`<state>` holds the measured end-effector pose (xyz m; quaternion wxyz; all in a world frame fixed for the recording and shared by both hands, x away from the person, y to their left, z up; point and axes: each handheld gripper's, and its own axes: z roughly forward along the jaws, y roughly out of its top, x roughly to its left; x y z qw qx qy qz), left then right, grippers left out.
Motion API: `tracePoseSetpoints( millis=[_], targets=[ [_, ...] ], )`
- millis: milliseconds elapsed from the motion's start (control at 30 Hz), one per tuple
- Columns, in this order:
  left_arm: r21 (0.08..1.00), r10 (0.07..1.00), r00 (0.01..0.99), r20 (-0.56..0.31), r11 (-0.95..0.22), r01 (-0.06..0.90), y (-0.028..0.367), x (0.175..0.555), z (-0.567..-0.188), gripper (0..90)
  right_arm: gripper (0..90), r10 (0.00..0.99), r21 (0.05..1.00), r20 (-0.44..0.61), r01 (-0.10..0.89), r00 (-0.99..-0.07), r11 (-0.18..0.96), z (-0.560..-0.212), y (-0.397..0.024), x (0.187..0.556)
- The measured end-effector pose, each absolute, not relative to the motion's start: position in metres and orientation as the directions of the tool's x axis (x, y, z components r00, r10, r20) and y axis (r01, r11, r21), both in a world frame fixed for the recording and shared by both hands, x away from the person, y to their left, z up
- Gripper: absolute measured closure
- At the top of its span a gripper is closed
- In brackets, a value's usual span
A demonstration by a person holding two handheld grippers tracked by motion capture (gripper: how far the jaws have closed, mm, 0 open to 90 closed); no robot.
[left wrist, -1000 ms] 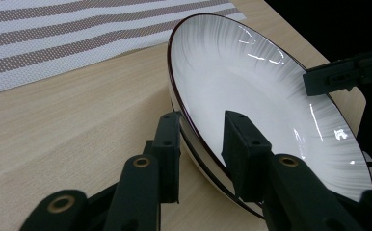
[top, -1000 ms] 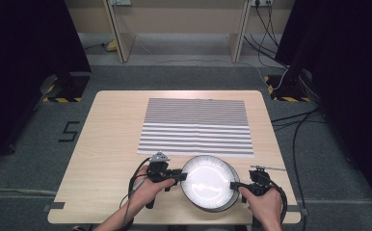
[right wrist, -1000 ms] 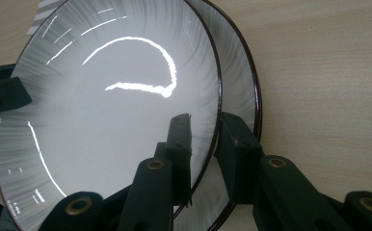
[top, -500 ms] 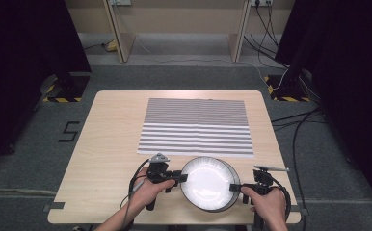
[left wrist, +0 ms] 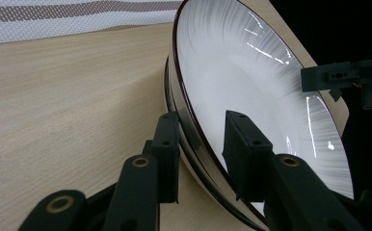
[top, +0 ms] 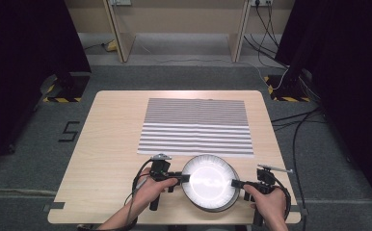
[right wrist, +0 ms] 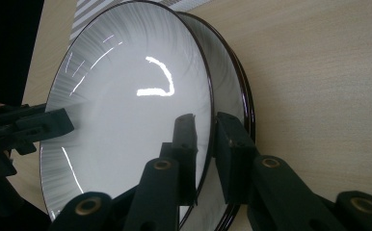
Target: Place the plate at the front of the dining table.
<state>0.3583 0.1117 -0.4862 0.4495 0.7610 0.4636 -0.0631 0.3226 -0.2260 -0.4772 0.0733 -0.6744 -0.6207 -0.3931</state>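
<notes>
A white plate [top: 209, 182] with a dark rim sits near the table's front edge, between my two grippers. In the left gripper view the plate [left wrist: 251, 86] has a second, similar plate [left wrist: 169, 86] right beneath it. The right gripper view shows the same pair, the upper plate [right wrist: 126, 120] and the lower plate [right wrist: 230, 62]. My left gripper [top: 185, 178] [left wrist: 201, 149] is shut on the left rim. My right gripper [top: 234, 183] [right wrist: 205, 144] is shut on the right rim. Whether each grip takes one rim or both I cannot tell.
A grey-and-white striped cloth [top: 196, 126] lies flat across the far middle of the wooden table [top: 112, 144], just beyond the plates. Cables [top: 295, 125] run over the floor to the right of the table.
Almost nothing differs. My right gripper has shifted very slightly to the right; the plate and the left gripper stay where they were.
</notes>
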Motion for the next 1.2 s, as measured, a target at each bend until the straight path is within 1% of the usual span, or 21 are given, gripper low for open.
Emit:
tracePoseSetpoints(
  millis=[33, 133, 167, 233, 267, 300, 467, 600, 700, 867, 933, 967, 1000, 1033, 1133, 1200],
  targets=[
    [0.625, 0.652, 0.563, -0.508, -0.171, 0.762, 0.111, 0.358, -0.486, 67.4, 83.7, 0.784, 0.404, 0.613, 0.893, -0.1, -0.201, -0.479, -0.228, 0.323],
    [0.623, 0.653, 0.566, -0.504, -0.18, 0.762, 0.109, 0.359, -0.486, 67.7, 84.0, 0.776, 0.409, 0.62, 0.891, -0.115, -0.195, -0.48, -0.229, 0.323],
    [0.623, 0.656, 0.568, -0.497, -0.185, 0.76, 0.108, 0.359, -0.485, 68.1, 84.2, 0.794, 0.441, 0.589, 0.883, -0.151, -0.16, -0.479, -0.228, 0.324],
    [0.622, 0.663, 0.573, -0.481, -0.202, 0.756, 0.106, 0.36, -0.483, 68.8, 84.4, 0.818, 0.477, 0.545, 0.87, -0.183, -0.123, -0.478, -0.224, 0.325],
    [0.622, 0.663, 0.573, -0.481, -0.202, 0.756, 0.106, 0.36, -0.483, 68.9, 84.4, 0.818, 0.477, 0.545, 0.87, -0.183, -0.123, -0.478, -0.224, 0.325],
    [0.627, 0.666, 0.577, -0.472, -0.207, 0.751, 0.106, 0.361, -0.482, 69.2, 84.7, 0.827, 0.497, 0.526, 0.86, -0.196, -0.113, -0.478, -0.222, 0.326],
    [0.647, 0.667, 0.589, -0.456, -0.206, 0.734, 0.107, 0.363, -0.481, 71.7, 84.7, 0.805, 0.533, 0.555, 0.833, -0.209, -0.15, -0.48, -0.225, 0.325],
    [0.674, 0.66, 0.615, -0.432, -0.217, 0.706, 0.105, 0.363, -0.484, 72.1, 83.5, 0.751, 0.495, 0.633, 0.844, -0.187, -0.207, -0.485, -0.232, 0.324],
    [0.681, 0.668, 0.617, -0.417, -0.22, 0.698, 0.103, 0.362, -0.485, 72.3, 80.5, 0.744, 0.486, 0.639, 0.852, -0.196, -0.193, -0.487, -0.233, 0.325],
    [0.683, 0.667, 0.612, -0.426, -0.207, 0.701, 0.103, 0.362, -0.486, 72.3, 75.1, 0.748, 0.499, 0.626, 0.849, -0.218, -0.171, -0.485, -0.232, 0.327],
    [0.681, 0.666, 0.61, -0.429, -0.205, 0.703, 0.103, 0.362, -0.486, 72.2, 72.9, 0.73, 0.49, 0.65, 0.85, -0.21, -0.191, -0.486, -0.233, 0.33],
    [0.68, 0.664, 0.609, -0.433, -0.202, 0.704, 0.104, 0.363, -0.487, 72.2, 70.3, 0.721, 0.492, 0.66, 0.846, -0.21, -0.204, -0.487, -0.233, 0.331],
    [0.68, 0.664, 0.609, -0.433, -0.202, 0.704, 0.104, 0.363, -0.487, 72.1, 70.3, 0.721, 0.492, 0.66, 0.846, -0.21, -0.204, -0.487, -0.233, 0.331],
    [0.68, 0.662, 0.604, -0.444, -0.19, 0.708, 0.104, 0.363, -0.488, 72.0, 67.4, 0.701, 0.485, 0.684, 0.844, -0.202, -0.231, -0.489, -0.234, 0.335],
    [0.695, 0.665, 0.605, -0.438, -0.176, 0.697, 0.104, 0.362, -0.49, 72.1, 68.4, 0.71, 0.49, 0.673, 0.844, -0.207, -0.218, -0.489, -0.234, 0.335],
    [0.705, 0.67, 0.607, -0.428, -0.172, 0.688, 0.103, 0.361, -0.491, 72.2, 68.2, 0.714, 0.481, 0.672, 0.848, -0.195, -0.222, -0.488, -0.233, 0.333]
  ],
)
